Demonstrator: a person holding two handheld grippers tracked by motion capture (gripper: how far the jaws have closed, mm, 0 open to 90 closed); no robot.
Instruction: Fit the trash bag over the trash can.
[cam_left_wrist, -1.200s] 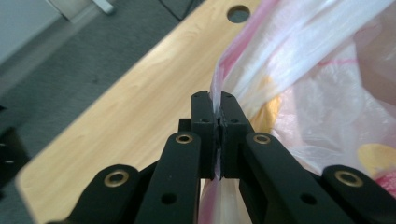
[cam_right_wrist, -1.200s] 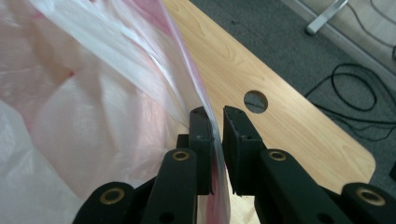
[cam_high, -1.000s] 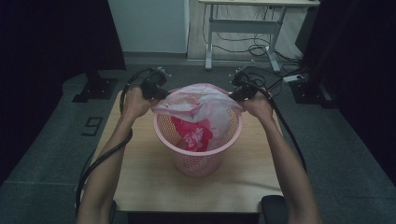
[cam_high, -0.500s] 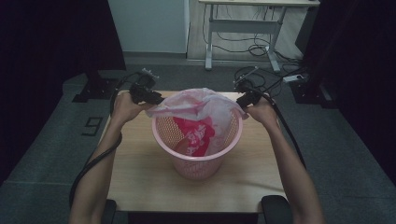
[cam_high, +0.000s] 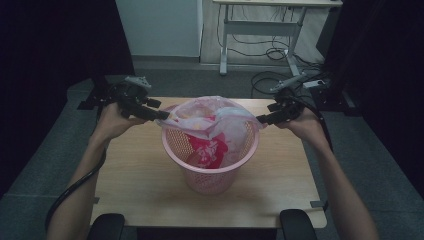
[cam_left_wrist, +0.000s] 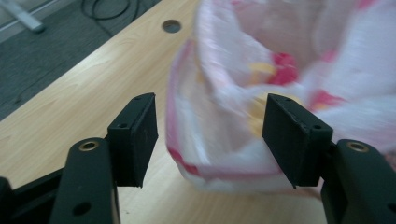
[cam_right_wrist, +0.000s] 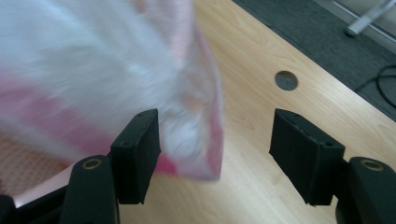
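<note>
pink mesh basket (cam_high: 212, 165) holds a plastic bag (cam_high: 215, 125); left claw (cam_left_wrist: 210, 135) and right claw (cam_right_wrist: 215, 154) both spread.

A light wooden table (cam_high: 135, 185) with a pale grain carries a pink perforated plastic basket (cam_high: 210, 172) near its middle (a thin pink-and-white bag (cam_high: 220, 117) lines it). A round cable hole (cam_left_wrist: 171, 25) is cut near the table's far edge.
</note>
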